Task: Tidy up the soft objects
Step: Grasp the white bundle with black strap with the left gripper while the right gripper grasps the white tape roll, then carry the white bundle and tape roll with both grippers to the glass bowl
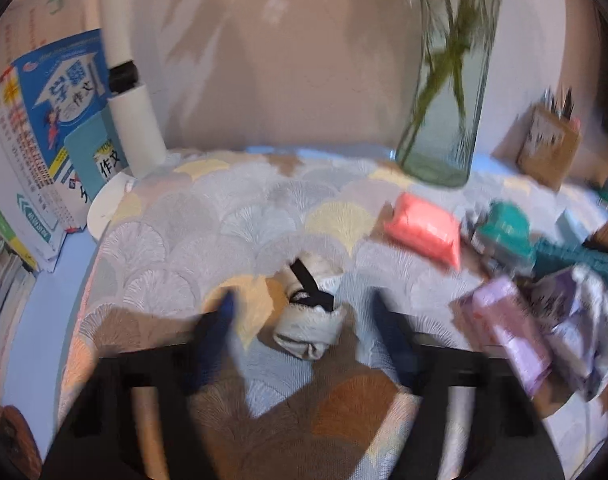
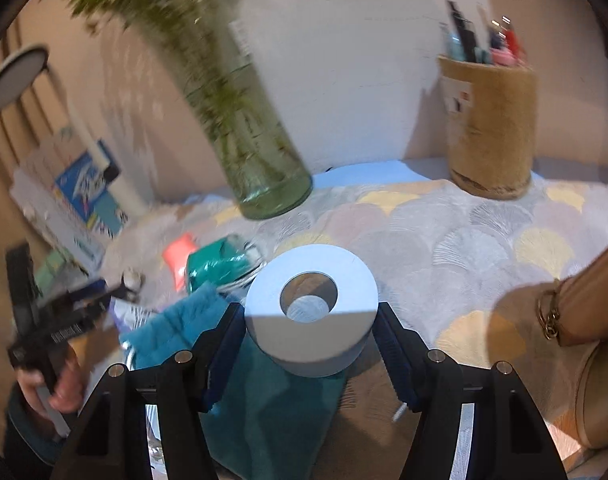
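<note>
Right tool [image 2: 309, 344]: fingers apart, the white toilet-paper roll with an open cardboard core [image 2: 309, 300] standing between them, core pointing up. The blue pads sit just beside its flanks; whether they already touch or press it I cannot tell. The roll rests on a teal fleece cloth [image 2: 240, 380] lying over the fan-patterned cloth that covers the worktop [image 2: 483, 232].

Left tool [image 1: 304, 332]: fingers wide apart, holding nothing. Between them, toward the near edge of the worktop, lies a small cream fabric bundle with a black strap [image 1: 309, 316], touching neither finger as far as the blur shows.

Other soft goods toward the right edge in the left view: a coral-pink soft packet [image 1: 423, 228], a lilac plastic-wrapped pack [image 1: 511, 332], a teal packet [image 1: 503, 228].

Handling, as judged:
- Roll: light, springy, squashes out of round under a hard squeeze; take it across the outer wall at mid-height, with gentle pressure.
- Bundle: limp and light; pinch the thick rolled middle, not the strap, or it may unroll and dangle.
- Plastic packs: likely slippery; grip the middle.

Hazard: green-tinted glass vase with stems [image 2: 264, 160] near the far edge, and a tan pen pot [image 2: 489, 128] at the far right corner; swing wide of both.
</note>
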Tool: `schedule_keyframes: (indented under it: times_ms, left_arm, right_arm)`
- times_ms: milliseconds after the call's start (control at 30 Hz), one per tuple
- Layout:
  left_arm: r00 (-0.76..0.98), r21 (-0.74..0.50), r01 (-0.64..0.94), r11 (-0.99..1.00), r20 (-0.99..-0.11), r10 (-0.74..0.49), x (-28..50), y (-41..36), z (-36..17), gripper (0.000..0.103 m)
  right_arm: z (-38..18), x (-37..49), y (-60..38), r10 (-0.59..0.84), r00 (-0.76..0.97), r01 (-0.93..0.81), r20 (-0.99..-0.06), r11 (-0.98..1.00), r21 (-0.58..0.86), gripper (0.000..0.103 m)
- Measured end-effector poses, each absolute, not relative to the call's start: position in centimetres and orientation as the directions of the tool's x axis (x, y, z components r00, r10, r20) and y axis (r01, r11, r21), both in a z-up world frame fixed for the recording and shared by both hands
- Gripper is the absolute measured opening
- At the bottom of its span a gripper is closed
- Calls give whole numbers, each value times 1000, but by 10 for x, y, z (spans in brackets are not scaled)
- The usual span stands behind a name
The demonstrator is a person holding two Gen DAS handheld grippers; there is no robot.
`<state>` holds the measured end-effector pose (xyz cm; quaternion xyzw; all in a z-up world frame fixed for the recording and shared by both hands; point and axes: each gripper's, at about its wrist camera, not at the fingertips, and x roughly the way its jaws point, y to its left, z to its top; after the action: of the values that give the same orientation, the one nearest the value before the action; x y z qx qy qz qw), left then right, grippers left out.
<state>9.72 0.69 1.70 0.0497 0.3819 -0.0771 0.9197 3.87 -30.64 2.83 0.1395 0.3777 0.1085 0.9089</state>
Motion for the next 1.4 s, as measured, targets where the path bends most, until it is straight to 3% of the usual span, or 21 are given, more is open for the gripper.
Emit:
schedule_keyframes:
  times_ms: [33, 67, 367, 733, 1067, 1167, 1267, 1333, 1400]
  left_arm:
    - [685, 33, 181, 983, -721, -102, 99, 7, 15, 29]
    - [683, 24, 180, 983, -722, -108, 100, 9, 14, 26]
    - [735, 41, 170, 985, -670, -99, 85, 10, 22, 26]
    - [747, 16, 357, 934, -606, -275, -12, -53, 76, 26]
    - [713, 55, 482, 875, -606, -354, -79, -105, 81, 26]
    - [712, 79, 492, 867, -609, -348, -86, -117, 79, 26]
    - [703, 67, 505, 860, -610, -366, -91, -124, 81, 26]
    - [701, 71, 510, 857, -611, -367, -95, -131, 83, 26]
    - [705, 87, 513, 854, -611, -361, -99, -135, 85, 26]
  right_arm:
    - [29, 38, -308, 304, 695, -85, -652, 934, 346, 64]
    - [29, 38, -309, 303, 697, -81, -650, 934, 348, 64]
    - [41, 11, -314, 246, 710, -19, -660, 943, 332, 64]
    - [63, -96, -336, 274, 713, -7, -645, 923, 385, 64]
    - [25, -139, -331, 168, 599, 51, -783, 968, 246, 67]
    - [21, -147, -336, 181, 601, 45, -779, 965, 259, 67]
    - [20, -150, -339, 201, 604, 55, -771, 955, 292, 78]
    - [17, -149, -338, 209, 620, 93, -756, 937, 335, 98]
    - [17, -148, -328, 152, 627, 127, -764, 948, 292, 98]
